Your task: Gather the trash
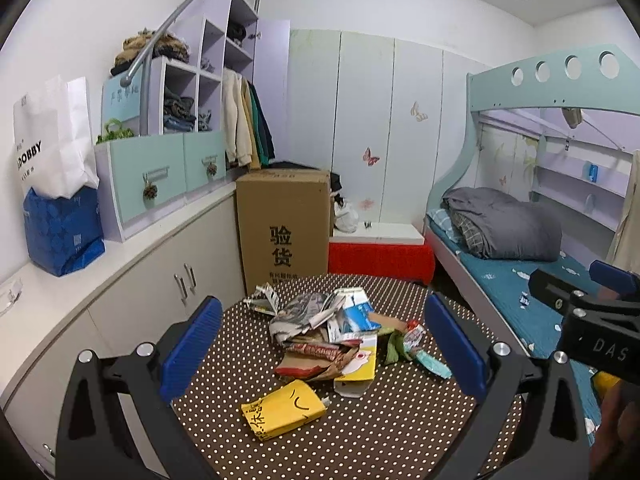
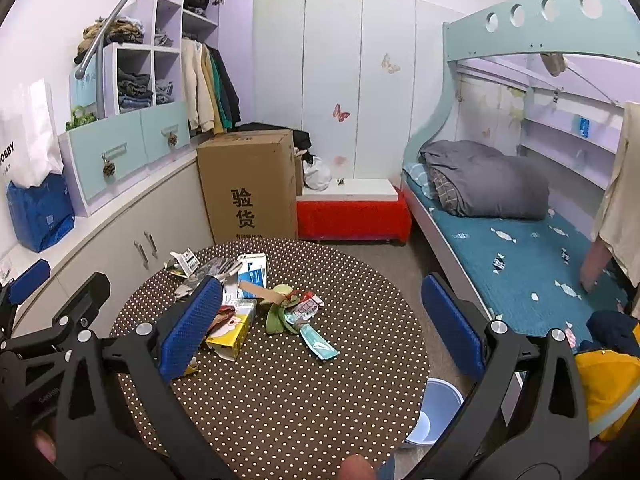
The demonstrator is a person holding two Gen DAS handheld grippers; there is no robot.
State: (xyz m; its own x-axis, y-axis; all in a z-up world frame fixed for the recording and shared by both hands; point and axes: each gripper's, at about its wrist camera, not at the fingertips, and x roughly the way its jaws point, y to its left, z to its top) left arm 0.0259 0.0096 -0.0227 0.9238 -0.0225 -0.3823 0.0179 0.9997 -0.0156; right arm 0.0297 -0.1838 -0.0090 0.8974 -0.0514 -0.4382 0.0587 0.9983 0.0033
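My left claw (image 1: 324, 344) and right claw (image 2: 320, 324) hover spread (holding nothing) over crumpled cartons and wrappers (image 1: 340, 332) on the round brown polka-dot table (image 2: 280, 400).

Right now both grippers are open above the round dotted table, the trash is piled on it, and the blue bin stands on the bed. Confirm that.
Not quite. The blue bin stands on the floor beside the round dotted table, not on the bed; the right wrist view shows it. The rest holds: the left gripper and right gripper are open, and the trash is piled on the table.
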